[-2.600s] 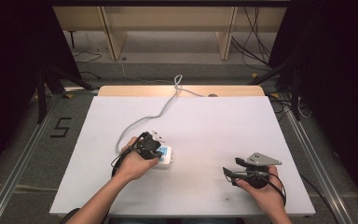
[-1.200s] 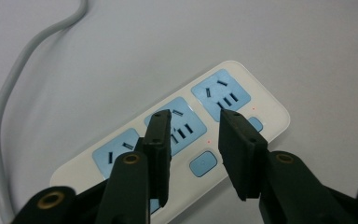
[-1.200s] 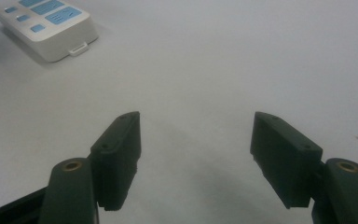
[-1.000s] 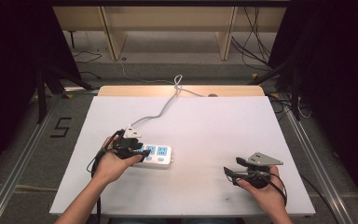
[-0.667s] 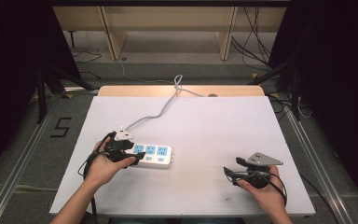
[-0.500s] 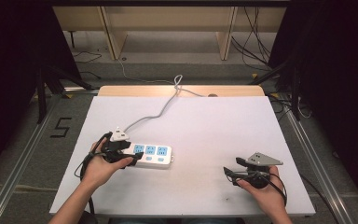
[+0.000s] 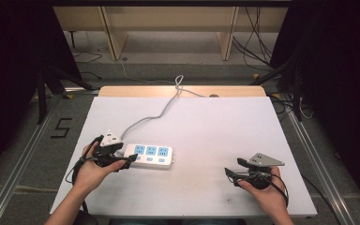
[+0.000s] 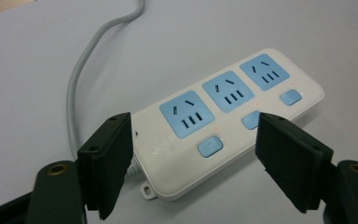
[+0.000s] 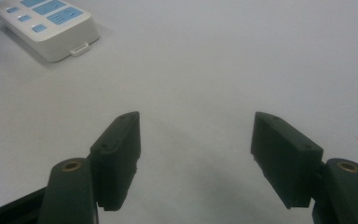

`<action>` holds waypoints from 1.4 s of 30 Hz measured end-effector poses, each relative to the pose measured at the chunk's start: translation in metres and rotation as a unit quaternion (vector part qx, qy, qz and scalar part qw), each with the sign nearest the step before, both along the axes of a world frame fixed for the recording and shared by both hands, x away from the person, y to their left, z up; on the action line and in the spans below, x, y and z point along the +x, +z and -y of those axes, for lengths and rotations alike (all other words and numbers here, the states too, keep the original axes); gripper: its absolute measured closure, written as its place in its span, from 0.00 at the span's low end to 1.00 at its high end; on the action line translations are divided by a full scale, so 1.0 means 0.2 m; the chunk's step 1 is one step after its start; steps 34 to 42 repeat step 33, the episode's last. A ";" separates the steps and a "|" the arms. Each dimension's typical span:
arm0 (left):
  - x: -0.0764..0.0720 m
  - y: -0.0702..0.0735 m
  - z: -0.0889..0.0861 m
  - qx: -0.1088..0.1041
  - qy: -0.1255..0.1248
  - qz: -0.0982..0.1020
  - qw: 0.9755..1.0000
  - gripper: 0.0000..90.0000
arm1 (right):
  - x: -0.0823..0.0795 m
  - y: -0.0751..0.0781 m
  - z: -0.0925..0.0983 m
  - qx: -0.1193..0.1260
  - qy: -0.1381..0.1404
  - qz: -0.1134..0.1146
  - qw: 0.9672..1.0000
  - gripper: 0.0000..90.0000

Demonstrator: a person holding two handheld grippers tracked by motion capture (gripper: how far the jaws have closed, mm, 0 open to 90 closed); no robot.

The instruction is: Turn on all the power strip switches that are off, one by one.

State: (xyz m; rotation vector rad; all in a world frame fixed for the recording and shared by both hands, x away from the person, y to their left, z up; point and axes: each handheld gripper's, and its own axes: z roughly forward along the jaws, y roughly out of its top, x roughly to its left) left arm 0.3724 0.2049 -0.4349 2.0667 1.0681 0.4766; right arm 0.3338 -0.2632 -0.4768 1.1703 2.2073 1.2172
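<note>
We see the white plastic power strip with three blue sockets [image 7: 150, 155] lying flat on the white table [image 7: 206, 131], left of centre. Left gripper [image 8: 193, 158] jaws have just been opening, released, straddling its cable end. Right gripper [image 9: 195, 156] hovers spread, empty, well apart.

- A lab or test room set up for recording, not a home.
- White tabletop [image 7: 215, 126] on grey carpet, framed by metal floor rails [image 7: 18, 159].
- Black curtains [image 7: 9, 70] on both sides.
- Loose cables [image 7: 258, 42] under a plain wooden bench [image 7: 168, 23] behind; a taped "5" [image 7: 62, 127] marks the floor.
</note>
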 end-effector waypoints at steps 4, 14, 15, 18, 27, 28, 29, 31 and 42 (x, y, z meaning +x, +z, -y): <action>-0.01 0.00 -0.02 -0.002 0.004 0.005 1.000 0.30 | 0.00 0.00 0.00 0.000 0.000 0.000 1.000 0.38; -0.04 -0.02 -0.09 -0.008 0.018 0.016 1.000 0.27 | 0.00 0.00 0.00 0.000 0.001 0.000 1.000 0.38; -0.04 -0.02 -0.10 -0.009 0.020 0.016 1.000 0.27 | 0.00 0.00 0.00 0.000 0.000 0.000 1.000 0.38; -0.05 -0.03 -0.13 -0.011 0.024 0.018 0.999 0.26 | 0.00 0.00 0.00 0.000 0.000 0.000 1.000 0.38; -0.07 -0.07 -0.17 -0.015 0.037 0.020 0.999 0.25 | 0.00 0.00 0.00 0.002 0.000 0.000 1.000 0.38; -0.07 -0.07 -0.17 -0.016 0.038 0.020 0.999 0.25 | 0.00 0.00 0.00 0.002 0.000 0.001 1.000 0.38; -0.07 -0.08 -0.18 -0.016 0.039 0.020 0.999 0.25 | 0.00 0.00 0.00 0.001 0.001 0.001 1.000 0.38; -0.06 -0.09 -0.17 -0.014 0.041 0.023 0.999 0.24 | 0.00 0.00 0.00 0.000 0.001 0.001 1.000 0.38; -0.06 -0.09 -0.17 -0.015 0.042 0.024 0.999 0.23 | 0.00 0.00 0.00 0.001 0.001 0.001 1.000 0.38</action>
